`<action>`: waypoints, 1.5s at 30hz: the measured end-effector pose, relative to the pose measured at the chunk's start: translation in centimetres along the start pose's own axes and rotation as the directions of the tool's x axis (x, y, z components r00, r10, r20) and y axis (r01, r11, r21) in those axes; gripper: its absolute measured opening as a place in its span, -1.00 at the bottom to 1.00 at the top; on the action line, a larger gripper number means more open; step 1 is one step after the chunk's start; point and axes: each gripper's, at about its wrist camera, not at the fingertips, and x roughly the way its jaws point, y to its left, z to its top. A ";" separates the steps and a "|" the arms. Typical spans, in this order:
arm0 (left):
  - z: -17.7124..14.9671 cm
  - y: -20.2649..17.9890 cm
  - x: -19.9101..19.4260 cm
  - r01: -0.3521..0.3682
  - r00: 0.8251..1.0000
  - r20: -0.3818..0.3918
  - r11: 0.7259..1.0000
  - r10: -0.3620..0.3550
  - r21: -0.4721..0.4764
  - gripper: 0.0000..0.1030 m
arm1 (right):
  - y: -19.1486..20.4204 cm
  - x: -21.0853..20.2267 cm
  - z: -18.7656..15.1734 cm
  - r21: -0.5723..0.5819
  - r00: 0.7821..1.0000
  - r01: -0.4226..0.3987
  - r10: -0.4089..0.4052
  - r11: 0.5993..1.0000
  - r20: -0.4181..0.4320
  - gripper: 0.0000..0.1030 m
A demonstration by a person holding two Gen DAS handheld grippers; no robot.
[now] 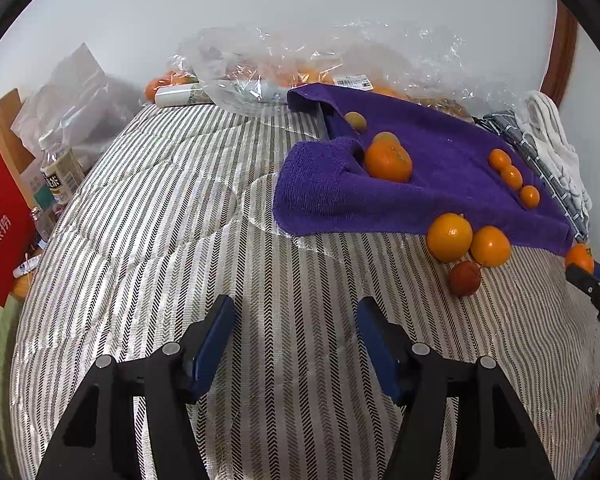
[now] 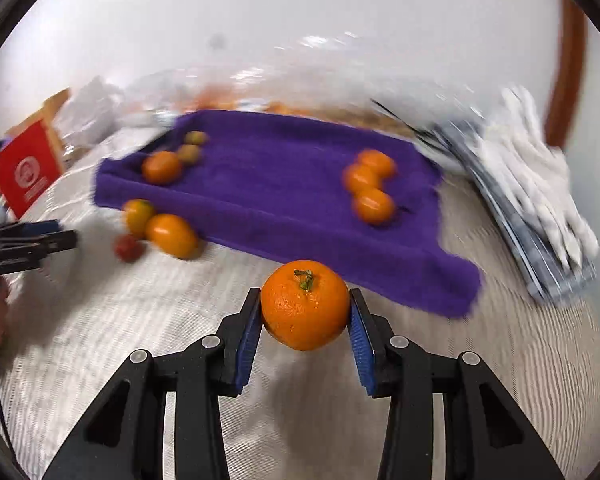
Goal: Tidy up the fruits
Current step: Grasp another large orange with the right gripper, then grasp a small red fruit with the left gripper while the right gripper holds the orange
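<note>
One purple towel [image 1: 440, 196], one red fruit [image 1: 465, 278]

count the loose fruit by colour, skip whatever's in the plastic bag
orange fruit: 7 (4 on the purple towel, 2 on the striped cover, 1 in the right gripper)
yellow-green fruit: 2, both on the towel
red fruit: 1, on the cover
total: 10

Fuzzy purple cloth towel [image 1: 440, 184], crinkly clear plastic bag [image 1: 300, 60]
</note>
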 end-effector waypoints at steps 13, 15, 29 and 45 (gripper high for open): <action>0.5 -8.4 0.0 0.129 0.988 -0.101 0.988 -0.120 0.086 0.15 | -3.1 0.9 -1.4 0.084 0.998 -0.046 0.049 0.995 -0.026 -0.19; 0.7 -9.1 0.7 0.108 0.990 -0.096 0.991 -0.099 0.085 0.05 | -3.1 1.1 -1.4 0.092 0.998 -0.048 0.051 0.995 -0.033 -0.19; 1.0 -9.9 1.3 0.148 0.989 0.002 0.984 -0.149 0.099 -0.56 | -2.7 1.5 -1.6 0.066 0.998 -0.022 0.026 0.998 -0.059 -0.19; 1.1 -7.6 -0.8 0.156 0.981 0.117 0.988 -0.157 0.019 -0.56 | -3.1 1.3 -1.6 0.089 0.998 -0.017 0.022 0.996 -0.053 -0.19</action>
